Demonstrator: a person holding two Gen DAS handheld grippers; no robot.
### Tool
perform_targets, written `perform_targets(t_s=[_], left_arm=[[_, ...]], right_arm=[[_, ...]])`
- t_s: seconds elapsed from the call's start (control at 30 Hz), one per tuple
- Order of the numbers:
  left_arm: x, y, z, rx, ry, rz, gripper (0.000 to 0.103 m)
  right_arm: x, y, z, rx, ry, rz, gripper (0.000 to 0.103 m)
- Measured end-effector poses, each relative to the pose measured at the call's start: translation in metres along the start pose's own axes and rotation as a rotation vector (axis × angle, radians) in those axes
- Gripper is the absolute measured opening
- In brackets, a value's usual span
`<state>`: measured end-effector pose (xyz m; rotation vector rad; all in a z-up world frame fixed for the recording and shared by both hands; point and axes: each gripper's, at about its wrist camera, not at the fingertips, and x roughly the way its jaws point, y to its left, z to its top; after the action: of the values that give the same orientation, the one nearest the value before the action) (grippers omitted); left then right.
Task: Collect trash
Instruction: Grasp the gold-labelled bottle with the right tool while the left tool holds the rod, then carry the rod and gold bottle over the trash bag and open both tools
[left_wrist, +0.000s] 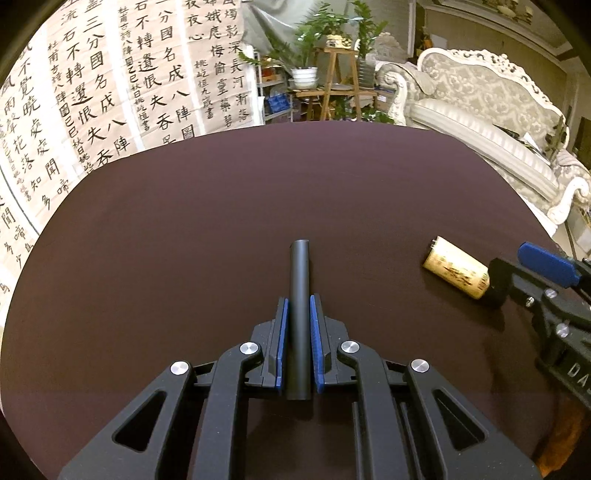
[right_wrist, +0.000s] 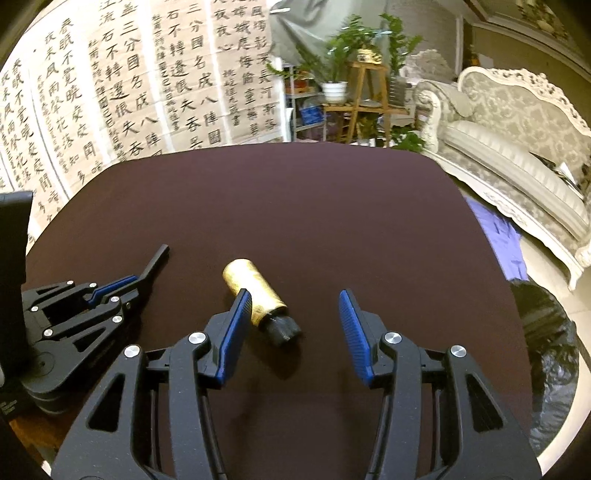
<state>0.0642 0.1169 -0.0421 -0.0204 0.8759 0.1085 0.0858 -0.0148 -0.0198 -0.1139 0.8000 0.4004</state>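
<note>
The black tube (left_wrist: 299, 317) sat clamped in the left claw (left_wrist: 298, 306), pointing toward twelve o'clock; the right claw (right_wrist: 295, 299) stood apart around the gold bottle (right_wrist: 255, 291) on the tabletop (right_wrist: 295, 206).

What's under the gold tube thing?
Only the dark tabletop shows under the gold tube, which lies on its side. The spot right beneath it is covered.

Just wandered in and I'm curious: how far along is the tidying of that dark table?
Done: nothing visibly collected yet; no bin shows. In hand: the left tool is clamped on a dark tube. Left: the gold-wrapped roll lies on the table between the right tool's open fingers, close to one pad, not gripped.
</note>
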Motion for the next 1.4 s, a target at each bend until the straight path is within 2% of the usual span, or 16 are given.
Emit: perform_targets(t_s=[0.27,0.43,0.97,1.2,1.4], left_arm=[[0.003,0.01,0.003,-0.015,0.0,0.003,0.012],[0.003,0.011,0.004,-0.011,-0.001,0.005,0.012],[-0.005,-0.013,0.003,0.013,-0.022,-0.03,0.012],[-0.015,-0.043,0.008,0.048,-0.051,-0.082,0.012],[-0.022,-0.087,0.016,0.107,-0.083,-0.153,0.012]], right_arm=[[0.026,0.021,0.004,-0.063,0.073,0.008,0.048],[0.028,0.021,-0.003,-0.073,0.089,-0.006,0.023],[0.004,-0.007,-0.011,0.017,0.04,-0.039,0.023],[-0.017,-0.036,-0.017,0.075,-0.002,-0.085,0.023],[-0.038,-0.08,-0.024,0.145,-0.038,-0.168,0.023]])
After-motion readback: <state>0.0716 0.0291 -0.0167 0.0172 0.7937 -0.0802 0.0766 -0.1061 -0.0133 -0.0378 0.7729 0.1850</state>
